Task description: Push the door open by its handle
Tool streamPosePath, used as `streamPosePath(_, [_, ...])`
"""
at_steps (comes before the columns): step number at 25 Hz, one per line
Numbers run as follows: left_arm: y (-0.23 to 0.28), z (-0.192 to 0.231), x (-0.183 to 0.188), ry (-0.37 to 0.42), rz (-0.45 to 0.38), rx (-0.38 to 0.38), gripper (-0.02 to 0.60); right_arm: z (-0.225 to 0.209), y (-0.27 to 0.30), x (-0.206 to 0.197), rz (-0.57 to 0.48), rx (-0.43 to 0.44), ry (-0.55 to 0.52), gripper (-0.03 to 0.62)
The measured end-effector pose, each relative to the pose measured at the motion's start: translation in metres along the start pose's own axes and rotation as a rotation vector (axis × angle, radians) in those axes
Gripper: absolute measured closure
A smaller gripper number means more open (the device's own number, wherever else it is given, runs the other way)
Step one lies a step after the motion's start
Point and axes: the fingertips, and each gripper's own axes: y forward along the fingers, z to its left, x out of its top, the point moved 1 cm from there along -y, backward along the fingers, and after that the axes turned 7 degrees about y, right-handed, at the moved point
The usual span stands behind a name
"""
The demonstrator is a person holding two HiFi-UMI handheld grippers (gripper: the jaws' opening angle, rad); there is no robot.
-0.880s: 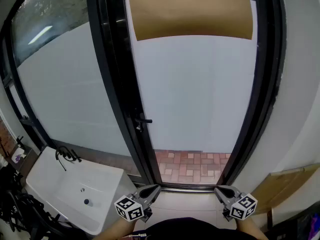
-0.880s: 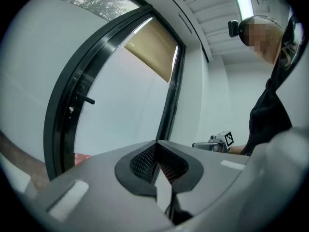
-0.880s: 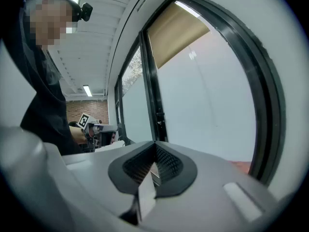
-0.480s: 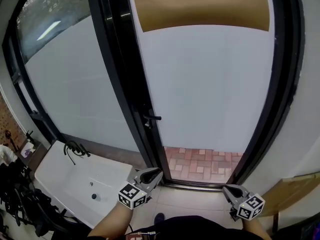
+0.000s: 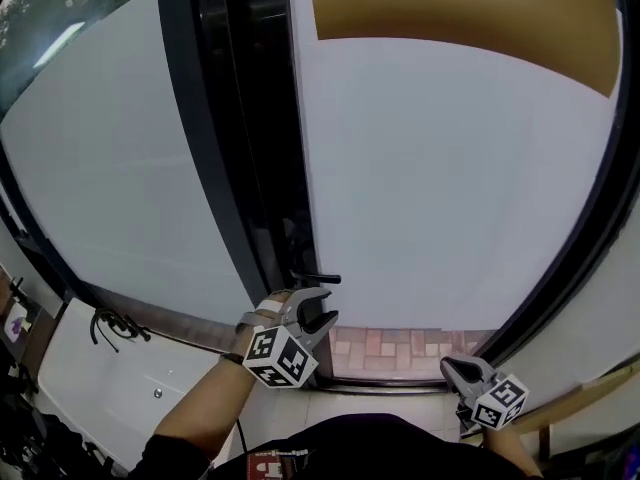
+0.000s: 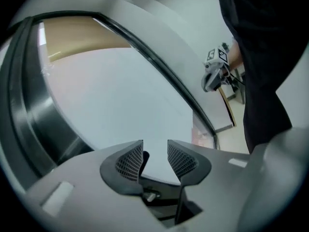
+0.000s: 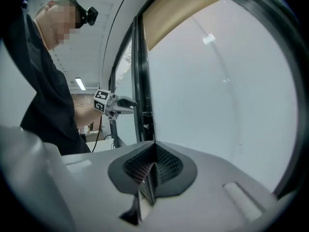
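A black-framed door (image 5: 250,168) with frosted glass stands close in front of me, and its short black lever handle (image 5: 318,278) sticks out to the right of the frame. My left gripper (image 5: 318,306) is raised just under that handle with its jaws apart; in the left gripper view (image 6: 155,157) only white glass shows in the gap, with a dark bit by the left pad. Whether it touches the handle I cannot tell. My right gripper (image 5: 452,366) hangs low at the right, shut and empty (image 7: 153,167). Each gripper shows in the other's view: left gripper (image 7: 118,103), right gripper (image 6: 212,76).
A white sink (image 5: 60,388) with a black faucet (image 5: 110,323) stands at the lower left under a frosted window. Brown paper (image 5: 460,8) covers the top of the door glass. Red paving bricks (image 5: 400,343) show through the clear bottom strip. The door's right frame (image 5: 590,238) curves down.
The view has closed in on the door. My left gripper has risen from near the floor to just below the handle. The right gripper has stayed low at the right.
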Motion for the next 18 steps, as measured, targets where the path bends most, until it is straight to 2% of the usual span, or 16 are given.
streamPosePath(3, [0.029, 0.016, -0.011, 0.167, 0.06, -0.064, 0.443, -0.002, 0.026, 0.021, -0.018, -0.007, 0.007, 0.594])
streamPosePath(5, [0.048, 0.025, -0.003, 0.233, 0.109, -0.091, 0.443, -0.005, 0.027, 0.036, 0.007, 0.011, -0.011, 0.594])
streamPosePath(9, [0.08, 0.033, 0.021, 0.289, 0.244, -0.156, 0.436, -0.028, 0.01, 0.069, 0.049, 0.091, -0.072, 0.594])
streamPosePath(12, [0.092, 0.014, -0.004, 0.303, 0.4, -0.234, 0.436, -0.04, 0.014, 0.068, 0.041, 0.182, -0.059, 0.594])
streamPosePath(15, [0.101, -0.003, -0.032, 0.333, 0.518, -0.307, 0.42, -0.054, 0.023, 0.066, 0.045, 0.263, -0.06, 0.594])
streamPosePath(18, [0.112, -0.01, -0.047, 0.376, 0.619, -0.333, 0.412, -0.073, 0.024, 0.069, 0.042, 0.313, -0.036, 0.594])
